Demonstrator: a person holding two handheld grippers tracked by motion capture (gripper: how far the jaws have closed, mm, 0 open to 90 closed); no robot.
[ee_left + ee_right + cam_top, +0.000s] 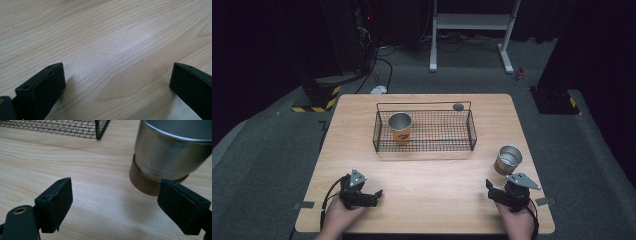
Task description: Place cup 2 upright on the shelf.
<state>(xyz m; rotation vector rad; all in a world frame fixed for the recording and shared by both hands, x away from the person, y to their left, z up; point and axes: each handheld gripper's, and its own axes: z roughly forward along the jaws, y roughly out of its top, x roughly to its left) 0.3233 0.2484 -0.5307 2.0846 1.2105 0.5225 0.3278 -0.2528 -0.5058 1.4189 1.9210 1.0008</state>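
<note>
A steel cup with a brown base stands on the wooden table at the right. In the right gripper view that steel cup rises just beyond the right jaw. My right gripper rests on the table just in front of it, open, with nothing between its jaws. A second steel cup with an orange band stands upright in the left end of a black wire basket. My left gripper lies open and empty on the near left of the table.
The wire basket's corner shows at the top of the right gripper view, left of the cup. A small grey round object sits at the basket's back edge. Bare wood lies between the grippers and the basket. White table legs stand on the floor behind.
</note>
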